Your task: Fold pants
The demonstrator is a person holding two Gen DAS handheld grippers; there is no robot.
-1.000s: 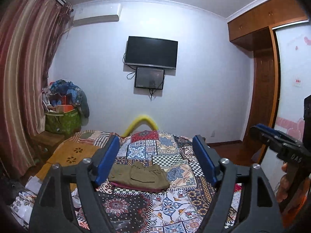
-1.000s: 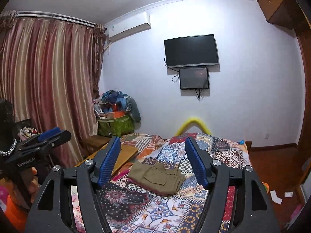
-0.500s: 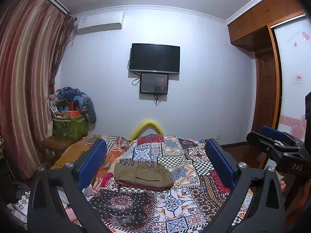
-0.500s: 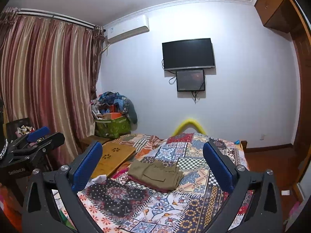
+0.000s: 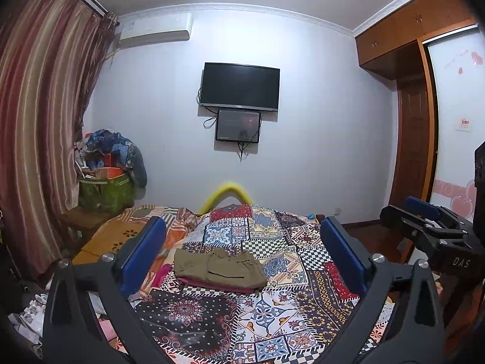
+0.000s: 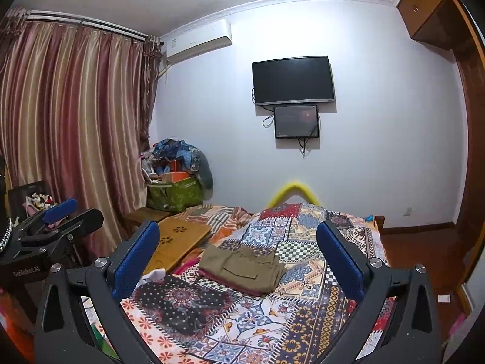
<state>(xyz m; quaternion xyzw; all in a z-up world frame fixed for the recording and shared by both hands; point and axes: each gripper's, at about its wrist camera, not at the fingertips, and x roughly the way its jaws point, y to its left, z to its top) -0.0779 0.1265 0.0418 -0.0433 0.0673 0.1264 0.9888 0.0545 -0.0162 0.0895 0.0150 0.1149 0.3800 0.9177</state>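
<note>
We judged the folding all but done: the pants [image 5: 219, 270] lay in the lower middle of the left wrist view as a compact, squarish bundle, with no leg trailing loose. In the right wrist view the pants [image 6: 242, 268] sat a little left of centre, a flap pocket showing on top. They rested on something dark red or pink whose edge peeked out beneath; we could not tell whether that was another folded garment. What remained, as far as we could see, was at most a tidy of the edges or nothing at all.

The left gripper [image 5: 242, 254] had its jaws spread wide with nothing between them, having just been opening, and it hung short of the pants. The right gripper [image 6: 238, 257] was likewise wide apart and empty, its jaws also just opened. Each appeared at the edge of the other's view, the right one at the far right of the left view, the left one at the far left of the right view.

The pants looked like olive cotton twill, matte and softly creased. The quilt [image 5: 272, 312] under them was thin printed patchwork, busy with tiles and checks. The gripper fingers were black and angular, with blue pads [image 6: 136, 261] of a finely textured, rubbery look
</note>
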